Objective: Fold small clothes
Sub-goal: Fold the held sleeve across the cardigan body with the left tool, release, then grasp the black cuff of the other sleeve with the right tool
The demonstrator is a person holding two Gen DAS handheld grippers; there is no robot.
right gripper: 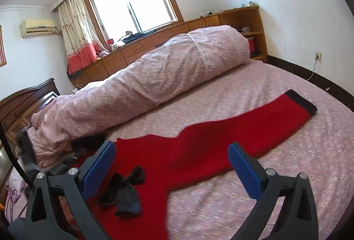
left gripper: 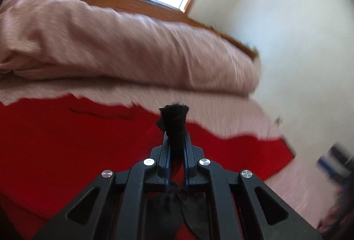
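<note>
My left gripper (left gripper: 174,140) is shut on a small black sock (left gripper: 174,118); the sock's end sticks out past the fingertips and the rest hangs below the jaws, above a red knitted garment (left gripper: 66,147). My right gripper (right gripper: 172,158) is open and empty, held above the same red garment (right gripper: 199,147), whose sleeve with a black cuff (right gripper: 302,101) stretches to the right. Two dark socks (right gripper: 124,193) lie crumpled on the red garment near my right gripper's left finger (right gripper: 99,167). The left gripper also shows blurred at the left of the right wrist view (right gripper: 88,141).
The garment lies on a bed with a pink flowered sheet (right gripper: 265,206). A rolled pink duvet (right gripper: 143,85) runs along the far side. Behind it stand wooden cabinets (right gripper: 166,38) under a window. A dark wooden headboard (right gripper: 20,107) is at the left.
</note>
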